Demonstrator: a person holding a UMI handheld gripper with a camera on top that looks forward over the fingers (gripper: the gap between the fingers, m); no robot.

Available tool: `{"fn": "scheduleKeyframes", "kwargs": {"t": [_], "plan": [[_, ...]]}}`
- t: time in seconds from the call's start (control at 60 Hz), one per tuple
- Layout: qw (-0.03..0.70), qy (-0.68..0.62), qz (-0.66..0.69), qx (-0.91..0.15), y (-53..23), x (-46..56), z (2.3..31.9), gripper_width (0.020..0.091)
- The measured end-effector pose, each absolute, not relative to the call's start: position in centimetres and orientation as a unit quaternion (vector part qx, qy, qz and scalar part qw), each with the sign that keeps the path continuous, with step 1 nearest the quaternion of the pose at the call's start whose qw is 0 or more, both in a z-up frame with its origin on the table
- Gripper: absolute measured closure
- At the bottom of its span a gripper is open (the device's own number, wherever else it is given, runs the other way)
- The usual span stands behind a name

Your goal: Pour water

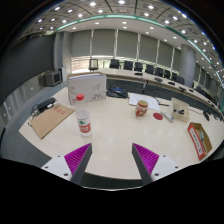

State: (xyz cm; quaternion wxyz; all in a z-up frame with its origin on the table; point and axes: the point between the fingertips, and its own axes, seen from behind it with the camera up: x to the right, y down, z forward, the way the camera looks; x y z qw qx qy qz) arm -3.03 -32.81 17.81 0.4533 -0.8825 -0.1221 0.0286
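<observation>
1. The tool [117,158] is held back from the table [120,135] and above its near edge, so that the whole working area is kept in sight; a grasp has not yet been begun, as it is judged.
2. The tool is seen spread wide and released, with nothing between its fingers; the magenta pads [77,156] are angled apart and only bare table is shown in the gap.
3. The bottle [83,116], taken to be the water source, is stood upright on the table beyond the left finger, well apart from it. A tall, narrow cylinder is shown, clear in body, with a red cap and a red and white label; a smooth plastic skin is judged likely.
4. The cup [142,107], taken to be the receiver, is placed upright farther back, to the right of the bottle and apart from it, so that room is left for a tilted pour. It is short, round and brownish with a red band; its material cannot be told.
5. A flat brown board [49,121] is laid left of the bottle.
6. A pale box [180,108] is stood right of the cup.
7. The table surface is seen as pale, smooth and matt.
</observation>
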Motion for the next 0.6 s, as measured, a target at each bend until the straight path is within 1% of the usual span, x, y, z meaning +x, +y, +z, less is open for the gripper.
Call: {"fn": "scheduleKeyframes", "kwargs": {"t": [0.1, 0.217, 0.417, 0.6], "plan": [[0.452, -0.139, 0.054, -0.880, -32.6, -8.4, 15.9, 0.0244], [0.466, -0.143, 0.071, -0.871, -30.5, -13.2, 14.1, 0.0248], [0.514, -0.127, 0.068, -0.846, -22.3, -18.2, 11.7, 0.0243], [0.541, -0.100, 0.058, -0.833, -15.5, -20.8, 8.6, 0.0254]]}}
